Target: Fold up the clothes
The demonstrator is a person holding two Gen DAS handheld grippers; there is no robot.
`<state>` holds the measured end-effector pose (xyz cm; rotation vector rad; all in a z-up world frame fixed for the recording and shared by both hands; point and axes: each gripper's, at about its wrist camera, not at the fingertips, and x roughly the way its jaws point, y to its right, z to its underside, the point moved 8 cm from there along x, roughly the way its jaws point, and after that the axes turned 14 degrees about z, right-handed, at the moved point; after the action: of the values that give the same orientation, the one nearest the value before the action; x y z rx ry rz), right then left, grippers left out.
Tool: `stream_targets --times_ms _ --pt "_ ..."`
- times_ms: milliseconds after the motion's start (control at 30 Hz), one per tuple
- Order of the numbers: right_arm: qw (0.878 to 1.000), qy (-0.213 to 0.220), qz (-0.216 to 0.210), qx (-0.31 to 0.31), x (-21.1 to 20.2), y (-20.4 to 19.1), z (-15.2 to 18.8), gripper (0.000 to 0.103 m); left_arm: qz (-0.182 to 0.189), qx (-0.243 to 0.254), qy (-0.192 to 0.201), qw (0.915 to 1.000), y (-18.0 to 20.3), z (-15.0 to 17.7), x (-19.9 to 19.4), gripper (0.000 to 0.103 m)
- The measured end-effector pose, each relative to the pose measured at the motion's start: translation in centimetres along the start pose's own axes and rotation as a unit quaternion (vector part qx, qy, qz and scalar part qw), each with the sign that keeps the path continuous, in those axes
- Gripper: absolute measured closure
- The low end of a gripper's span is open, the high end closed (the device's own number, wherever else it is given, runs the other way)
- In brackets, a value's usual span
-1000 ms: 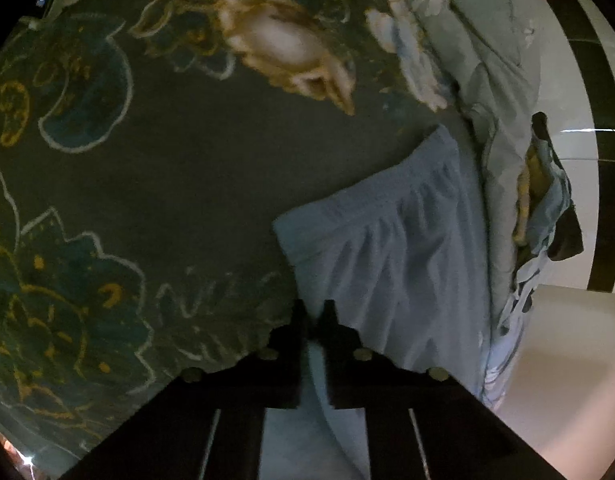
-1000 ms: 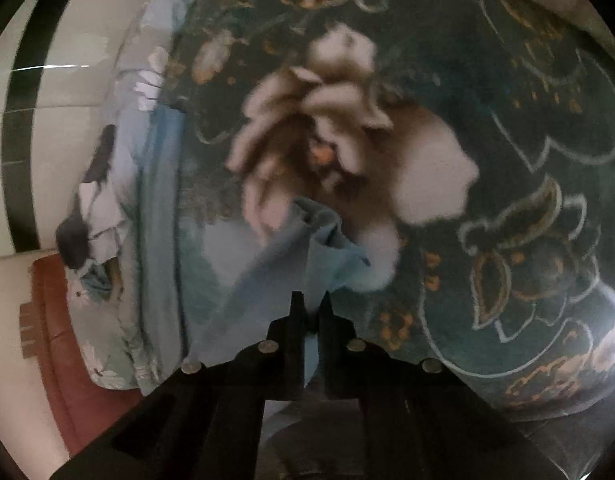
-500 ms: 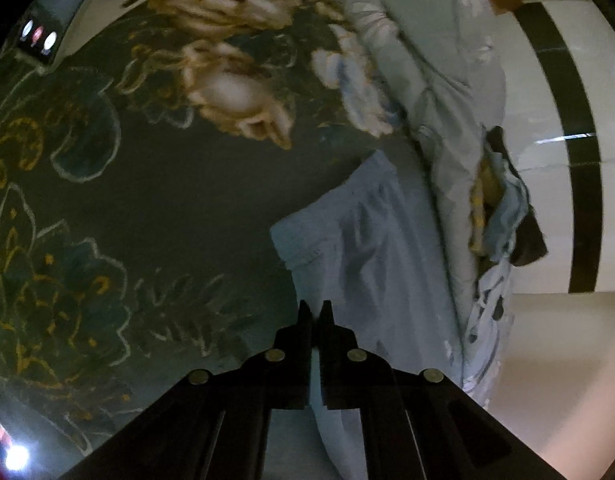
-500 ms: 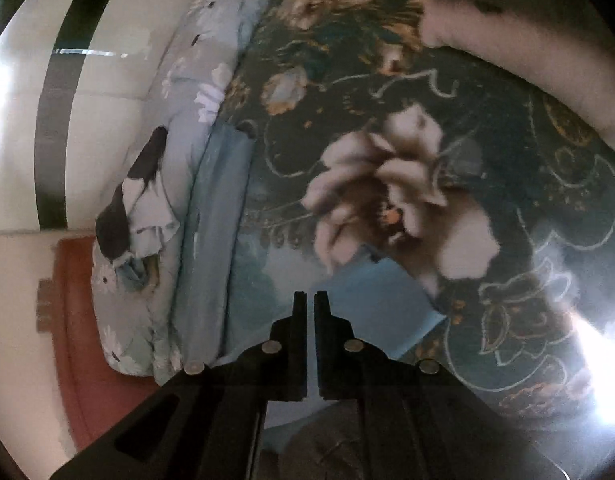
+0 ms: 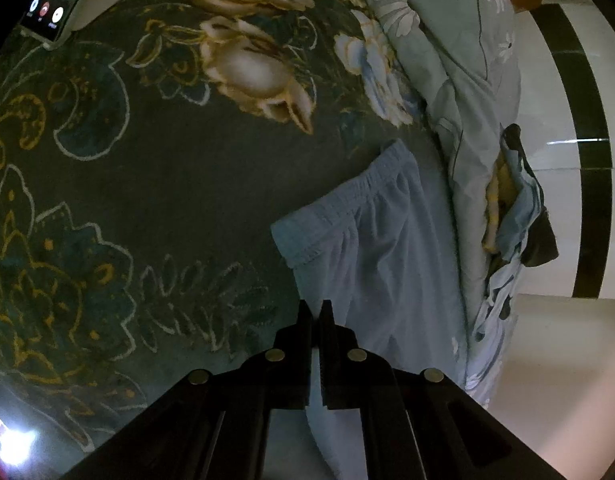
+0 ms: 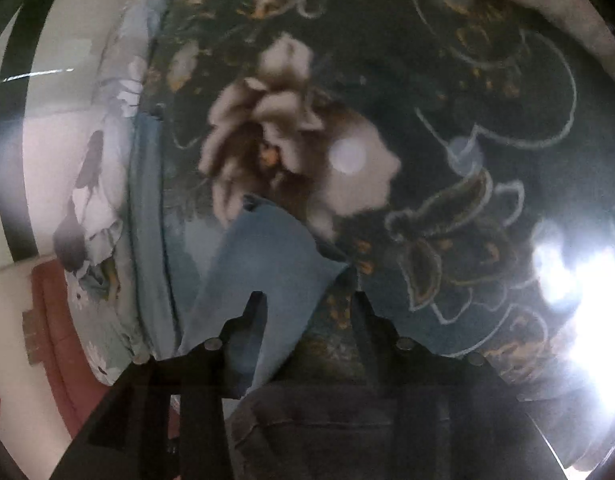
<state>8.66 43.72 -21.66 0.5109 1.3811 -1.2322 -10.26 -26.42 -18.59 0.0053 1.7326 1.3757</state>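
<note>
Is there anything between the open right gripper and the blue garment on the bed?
Nothing visible. The right gripper is open, and the blue garment lies just ahead of its fingers on the bedspread, with no other object between them. The view is blurred, so contact cannot be judged.

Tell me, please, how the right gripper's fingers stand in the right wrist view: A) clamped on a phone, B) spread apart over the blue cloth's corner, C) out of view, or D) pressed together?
B: the right gripper has a wide gap between its fingers, with the corner of the blue cloth lying in front of them on the blanket.
</note>
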Motion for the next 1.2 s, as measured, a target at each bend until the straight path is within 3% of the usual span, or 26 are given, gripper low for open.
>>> stream_targets --times_ms 267,300,400,567,700,967,1200 --pt "0.999 0.009 -0.026 0.017 1.3 -0.4 -0.2 0.056 -0.019 -0.003 -0.005 0.9998 -0.4 -0.1 1.1 0.100" --pt "0.999 0.013 -0.034 0.020 1.2 -0.4 -0.3 0.060 -0.020 -0.005 -0.005 0.9998 -0.6 0.0 1.0 0.100" --pt "0.998 0.011 -0.051 0.037 1.4 -0.1 -0.3 0.096 -0.022 -0.007 -0.008 0.9997 -0.8 0.0 1.1 0.100" --pt "0.996 0.023 -0.080 0.025 0.2 -1.7 -0.3 0.099 -0.031 -0.003 -0.012 0.9994 -1.1 -0.2 1.8 0.099" --pt "0.992 0.041 -0.117 -0.005 -2.3 -5.2 -1.0 0.100 -0.031 0.008 -0.004 0.9995 -0.8 -0.2 1.4 0.100" --pt "0.981 0.070 -0.172 -0.048 -6.3 -12.9 -3.4 0.101 0.062 -0.006 0.020 0.9979 4.5 -1.8 0.4 0.100" --pt "0.982 0.082 -0.156 -0.070 -5.1 -21.0 -9.2 0.101 0.093 -0.006 0.030 0.9952 9.6 -5.3 3.4 0.100"
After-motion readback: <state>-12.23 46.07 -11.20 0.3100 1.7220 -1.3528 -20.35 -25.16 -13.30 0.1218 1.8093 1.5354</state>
